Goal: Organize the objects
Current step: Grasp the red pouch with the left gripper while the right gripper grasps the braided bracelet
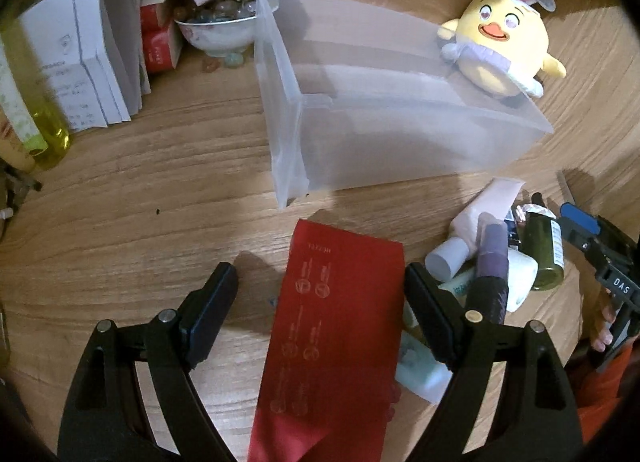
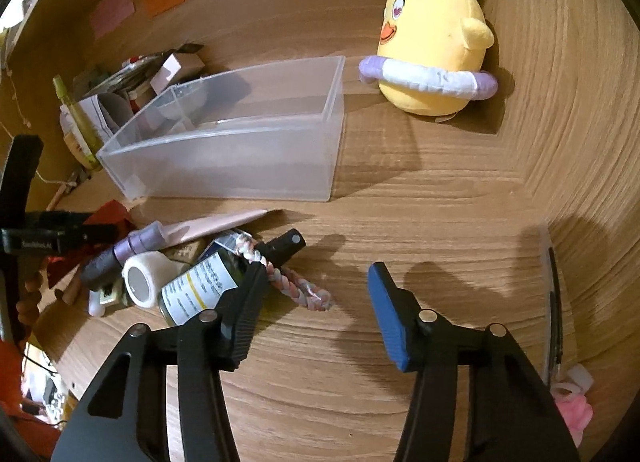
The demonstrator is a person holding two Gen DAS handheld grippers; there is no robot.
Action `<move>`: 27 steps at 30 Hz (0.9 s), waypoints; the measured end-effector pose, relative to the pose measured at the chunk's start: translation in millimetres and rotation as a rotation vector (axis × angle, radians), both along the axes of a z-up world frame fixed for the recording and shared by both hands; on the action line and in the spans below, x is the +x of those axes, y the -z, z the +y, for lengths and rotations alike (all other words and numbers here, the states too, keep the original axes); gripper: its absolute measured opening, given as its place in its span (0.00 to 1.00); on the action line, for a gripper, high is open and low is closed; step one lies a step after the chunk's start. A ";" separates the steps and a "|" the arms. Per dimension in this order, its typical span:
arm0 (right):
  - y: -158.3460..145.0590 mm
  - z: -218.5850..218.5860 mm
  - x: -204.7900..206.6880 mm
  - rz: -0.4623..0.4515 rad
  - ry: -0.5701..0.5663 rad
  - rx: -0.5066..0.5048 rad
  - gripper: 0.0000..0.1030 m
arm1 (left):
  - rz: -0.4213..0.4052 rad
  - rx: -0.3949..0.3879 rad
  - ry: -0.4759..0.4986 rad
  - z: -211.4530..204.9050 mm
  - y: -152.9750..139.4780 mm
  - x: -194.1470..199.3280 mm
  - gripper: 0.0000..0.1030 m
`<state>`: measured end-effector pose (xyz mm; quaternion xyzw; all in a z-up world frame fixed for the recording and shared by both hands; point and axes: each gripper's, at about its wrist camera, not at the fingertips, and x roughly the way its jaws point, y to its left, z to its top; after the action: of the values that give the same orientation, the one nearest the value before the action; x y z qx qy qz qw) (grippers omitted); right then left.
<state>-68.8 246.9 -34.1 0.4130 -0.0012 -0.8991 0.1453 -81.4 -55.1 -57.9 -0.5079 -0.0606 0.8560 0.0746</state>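
A red paper packet (image 1: 340, 322) lies flat on the wooden table between the fingers of my left gripper (image 1: 320, 290). The jaws stand wide; the right pad is at its edge and the left pad is clear of it. My right gripper (image 2: 316, 290) is open over a pink-and-white braided band (image 2: 300, 288), which lies by its left finger (image 2: 248, 302). Beside it is a pile with a green labelled bottle (image 2: 200, 286), a purple tube (image 2: 132, 246) and a white roll (image 2: 144, 278). A clear plastic bin (image 2: 240, 150) stands behind, with nothing in it. In the left wrist view the right gripper (image 1: 588, 238) shows at the right edge.
A yellow plush chick (image 2: 432, 58) with bunny ears sits right of the bin. Folded papers (image 1: 92, 58), a bowl of glass marbles (image 1: 220, 26) and a yellow bottle (image 1: 44, 130) crowd the far left. A pen (image 2: 554, 302) and a pink fluffy item (image 2: 576, 410) lie at my right.
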 end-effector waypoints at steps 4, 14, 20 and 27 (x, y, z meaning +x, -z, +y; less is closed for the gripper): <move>5.8 -3.6 -4.0 -0.015 -0.019 -0.006 0.32 | 0.005 -0.012 0.007 1.7 0.5 -2.4 0.83; 1.6 -15.4 -5.9 0.053 -0.042 0.024 0.11 | 0.036 -0.019 0.013 6.2 -3.8 -3.9 0.56; -8.3 -15.2 -5.4 0.094 -0.024 0.011 0.09 | 0.103 -0.010 0.002 5.0 -20.9 3.2 0.52; -22.7 -14.1 -5.1 0.147 0.005 -0.004 0.08 | 0.178 -0.016 -0.020 4.4 -40.6 12.3 0.52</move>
<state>-73.9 232.9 -11.4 0.3454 0.0066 -0.9273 0.1439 -69.1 -50.7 -17.3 -0.4300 -0.0517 0.8988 0.0672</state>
